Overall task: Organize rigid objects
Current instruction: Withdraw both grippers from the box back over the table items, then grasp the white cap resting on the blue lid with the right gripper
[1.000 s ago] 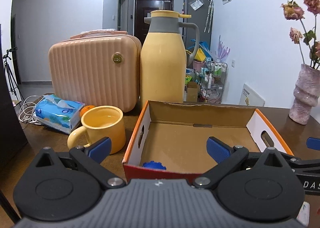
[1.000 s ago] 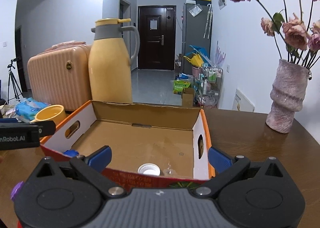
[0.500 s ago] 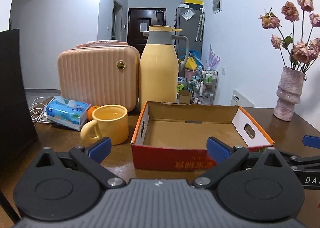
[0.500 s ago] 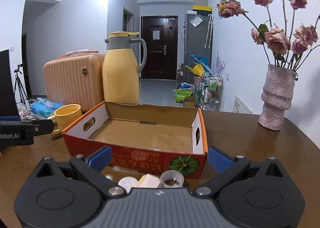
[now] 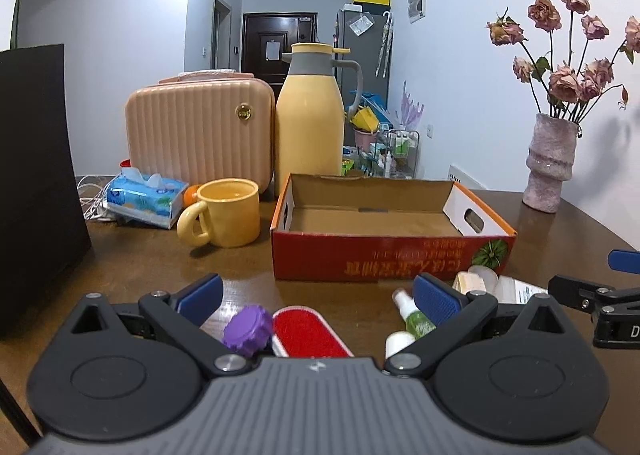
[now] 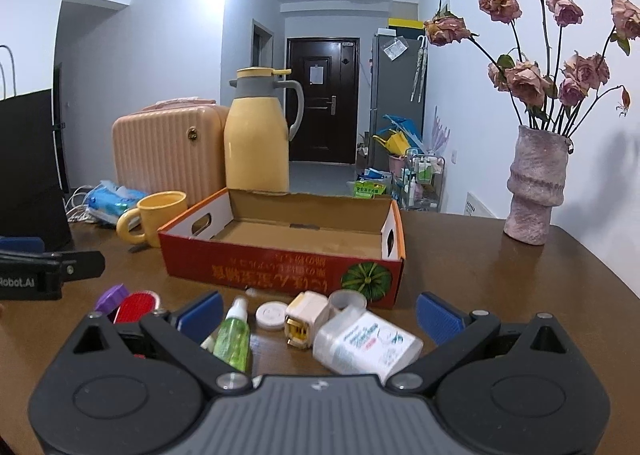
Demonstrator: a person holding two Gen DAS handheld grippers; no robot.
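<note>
Both grippers are now pulled back from the cardboard box, further than half a second ago, so the small things in front of the box come into view. The left gripper and right gripper have jaws apart, holding nothing. On the counter before the box lie a green spray bottle, white cap, plug adapter, white bottle, purple cap and red brush. No contents show inside the box.
</note>
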